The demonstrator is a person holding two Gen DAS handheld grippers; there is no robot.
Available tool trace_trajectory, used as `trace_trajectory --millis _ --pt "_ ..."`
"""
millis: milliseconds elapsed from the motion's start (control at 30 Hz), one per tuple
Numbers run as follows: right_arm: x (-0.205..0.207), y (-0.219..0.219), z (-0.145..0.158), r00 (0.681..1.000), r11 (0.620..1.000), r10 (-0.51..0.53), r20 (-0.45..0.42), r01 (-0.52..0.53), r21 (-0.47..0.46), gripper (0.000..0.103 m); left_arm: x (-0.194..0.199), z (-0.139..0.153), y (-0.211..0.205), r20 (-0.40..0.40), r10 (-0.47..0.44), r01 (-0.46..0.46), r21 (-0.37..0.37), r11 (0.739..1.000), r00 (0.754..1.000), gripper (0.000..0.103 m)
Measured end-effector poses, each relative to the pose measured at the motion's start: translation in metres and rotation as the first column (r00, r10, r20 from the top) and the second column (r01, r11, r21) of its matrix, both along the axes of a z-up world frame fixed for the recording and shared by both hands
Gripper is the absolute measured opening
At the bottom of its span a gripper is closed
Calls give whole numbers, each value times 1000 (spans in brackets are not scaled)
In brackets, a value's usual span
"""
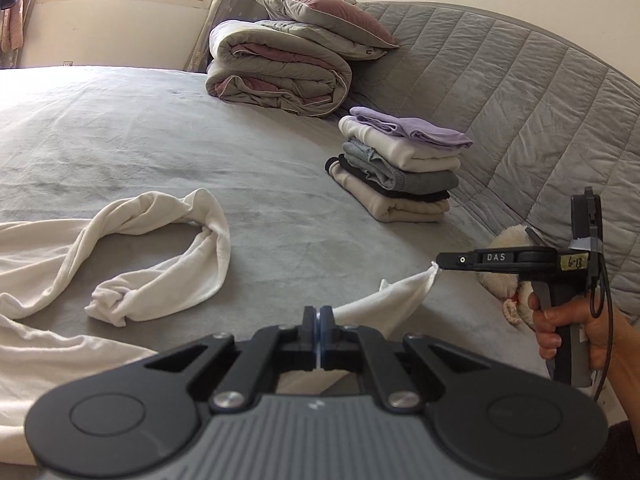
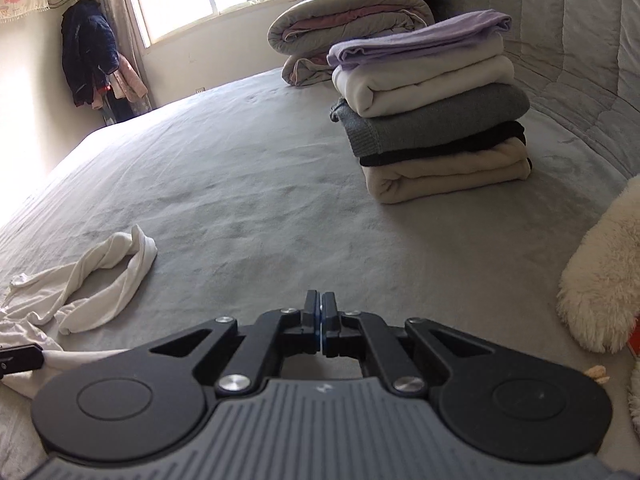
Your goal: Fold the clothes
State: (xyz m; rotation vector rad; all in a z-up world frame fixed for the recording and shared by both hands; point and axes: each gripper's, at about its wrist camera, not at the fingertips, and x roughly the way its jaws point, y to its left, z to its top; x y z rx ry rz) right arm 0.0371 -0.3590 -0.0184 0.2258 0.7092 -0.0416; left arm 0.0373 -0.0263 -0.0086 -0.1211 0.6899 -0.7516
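A white garment point(image 1: 52, 280) lies crumpled on the grey bed point(image 1: 168, 136), its twisted sleeve point(image 1: 168, 236) curling in a loop. My left gripper point(image 1: 319, 320) is shut on the garment's edge, and white cloth shows just behind and below its fingers. That edge point(image 1: 400, 292) runs to the right up to my right gripper point(image 1: 438, 263), held by a hand point(image 1: 560, 328) and shut on the corner. In the right wrist view the right gripper point(image 2: 321, 320) is shut and the held cloth is hidden beneath it. The left gripper point(image 2: 38, 356) and the sleeve point(image 2: 112, 276) show at the left.
A stack of folded clothes point(image 1: 400, 168) point(image 2: 432, 108) stands by the quilted grey headboard point(image 1: 520, 100). Behind it are a folded duvet point(image 1: 276, 76) and a pillow point(image 1: 324, 16). A fluffy cream toy point(image 2: 600, 272) lies at the right. Dark clothes point(image 2: 88, 56) hang by the window.
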Motion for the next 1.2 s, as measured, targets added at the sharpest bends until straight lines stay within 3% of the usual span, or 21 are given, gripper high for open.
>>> trace_trajectory --millis 167,200,233,267,433,500,533,567,600,1067,1200 --pt "-11 -4 -28 993 999 6 -121 -10 -31 2 -16 -19 -7 -55 -99 103 67 992 994 1" --pt "-14 -5 -27 993 999 6 -121 -10 -34 2 -21 -25 -10 -61 -116 122 98 988 991 1" --pt "-17 -5 -26 993 999 3 -122 -7 -32 13 -24 -28 -11 -66 -127 134 115 984 990 1" --pt "-19 -5 -24 992 1000 -1 -123 -3 -30 15 -26 -31 -12 -76 -139 148 132 980 987 1" --pt "-17 1 -15 993 1000 1 -120 -2 -5 16 -29 -38 -16 -120 -148 169 191 967 982 2" --pt "-15 8 -10 994 1000 9 -113 -9 -1 23 -29 -35 -13 -117 -191 208 155 966 975 16" --pt "-14 12 -8 994 1000 15 -106 -15 0 36 -28 -34 -12 -113 -214 229 134 964 970 25" --pt "-12 16 -6 995 1000 22 -99 -22 1 47 -26 -33 -10 -112 -229 242 117 963 967 46" --pt "-11 20 -4 995 999 32 -90 -32 4 49 -23 -33 -8 -112 -241 252 101 962 964 56" --pt "17 49 -7 995 1000 19 -103 -17 23 48 -8 -32 3 -108 -234 241 61 969 966 54" --pt "25 43 -16 990 997 -59 -126 64 39 35 -10 -36 -6 -119 -272 280 55 958 955 51"
